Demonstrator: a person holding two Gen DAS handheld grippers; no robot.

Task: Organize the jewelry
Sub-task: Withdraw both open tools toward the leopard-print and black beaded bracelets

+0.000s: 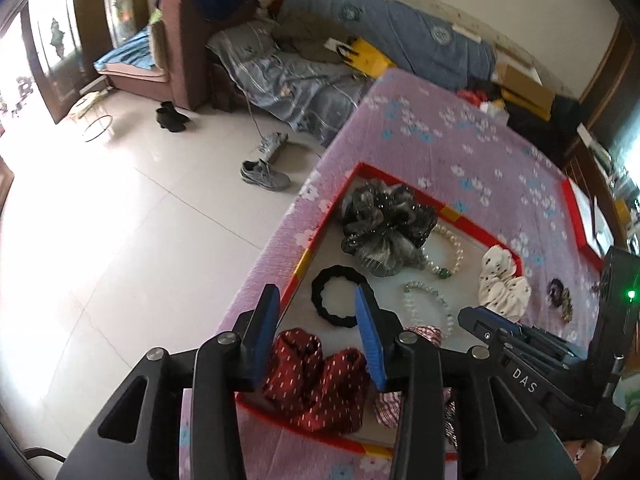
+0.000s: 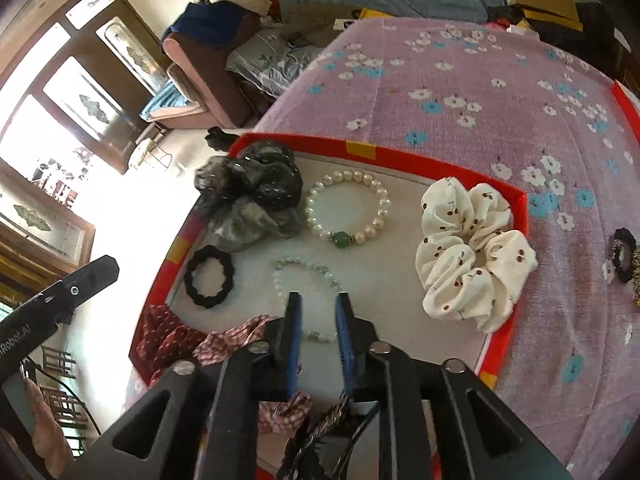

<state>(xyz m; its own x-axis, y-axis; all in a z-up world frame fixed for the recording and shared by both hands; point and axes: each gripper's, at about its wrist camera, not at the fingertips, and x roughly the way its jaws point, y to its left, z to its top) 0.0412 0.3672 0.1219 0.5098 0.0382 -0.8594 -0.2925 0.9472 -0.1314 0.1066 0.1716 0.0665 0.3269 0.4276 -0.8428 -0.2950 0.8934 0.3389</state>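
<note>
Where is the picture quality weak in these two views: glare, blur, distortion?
Left wrist view: the floor is blown out by door light, edges bend, and the sofa is soft. Right wrist view: the windows glare white, yet the pearl bracelet reads sharply.

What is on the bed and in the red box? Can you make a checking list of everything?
Surface: purple flowered bedspread bearing a red tray.
Job's things: in tray, pearl bracelet, clear bead bracelet, black hair tie, white scrunchie, dark scrunchie, red dotted scrunchie.
Clutter: small scrunchie outside tray.
Grippers: left gripper and right gripper open, empty.
Cables: nothing seen.
Surroundings: sofa, shoes.
</note>
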